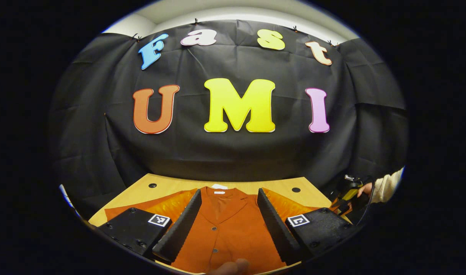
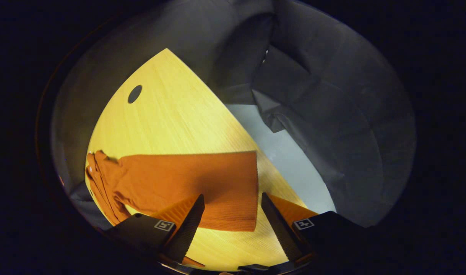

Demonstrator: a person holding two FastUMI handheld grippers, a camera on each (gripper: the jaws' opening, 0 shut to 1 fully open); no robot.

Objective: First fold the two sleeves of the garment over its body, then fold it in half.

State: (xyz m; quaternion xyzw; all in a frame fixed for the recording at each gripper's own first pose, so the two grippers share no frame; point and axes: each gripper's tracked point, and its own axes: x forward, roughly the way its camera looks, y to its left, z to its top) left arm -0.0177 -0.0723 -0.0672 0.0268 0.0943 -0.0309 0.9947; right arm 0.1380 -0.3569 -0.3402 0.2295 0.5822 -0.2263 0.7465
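Two fingers of the left tool (image 1: 228,221) stand wide apart at the near edge of the left gripper view, hovering over an orange garment (image 1: 229,233) that lies flat and face up on a wooden table (image 1: 171,185), collar at the far end. To the far right, a hand in a pale sleeve (image 1: 385,186) holds the other device. Seen from the right gripper view, the right tool (image 2: 233,223) is likewise spread open, empty, above the garment's right sleeve (image 2: 202,183), which stretches flat across the table. Black cloth (image 1: 233,152) hangs behind.
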